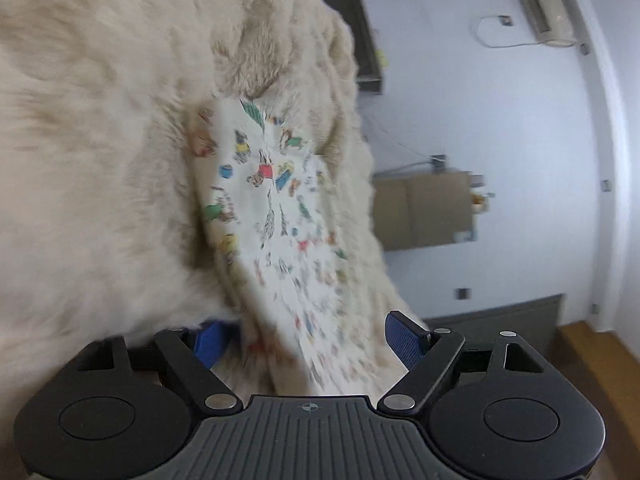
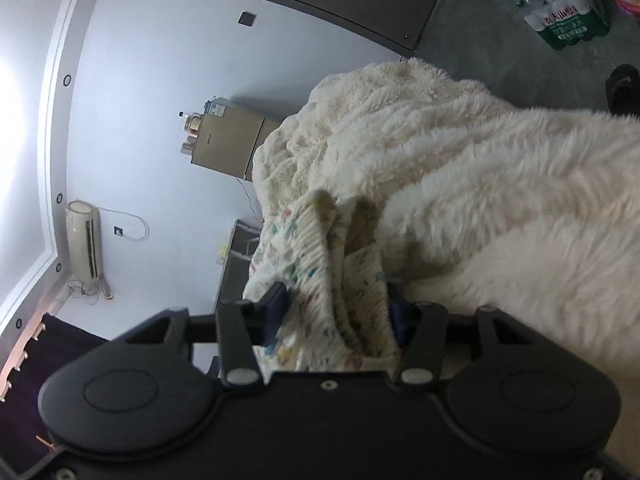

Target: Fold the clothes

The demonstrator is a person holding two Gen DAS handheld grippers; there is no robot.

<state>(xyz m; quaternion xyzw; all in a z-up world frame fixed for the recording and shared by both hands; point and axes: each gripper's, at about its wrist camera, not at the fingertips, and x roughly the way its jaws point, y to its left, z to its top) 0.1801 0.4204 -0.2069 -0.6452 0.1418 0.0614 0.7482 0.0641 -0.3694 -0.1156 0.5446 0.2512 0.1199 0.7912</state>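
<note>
A white garment printed with small coloured figures (image 1: 264, 200) lies on a cream fluffy blanket (image 1: 100, 140); this view is blurred. My left gripper (image 1: 308, 342) stands open, its blue pads (image 1: 404, 340) wide apart with the garment's near edge running between them; the blanket's pile covers part of the left pad. In the right wrist view the same garment (image 2: 308, 240) is bunched in ribbed folds between the fingers of my right gripper (image 2: 338, 310). Its jaws stand about half apart and I see no pinch on the cloth. The blanket (image 2: 500, 180) fills the right of that view.
Both views are rolled sideways. A brown cabinet (image 1: 424, 208) stands by the pale wall, seen again as a cabinet (image 2: 228, 140) with jars on it. A standing air conditioner (image 2: 84, 236), a pack of water bottles (image 2: 564, 16) and a dark slipper (image 2: 624, 84) sit on the floor.
</note>
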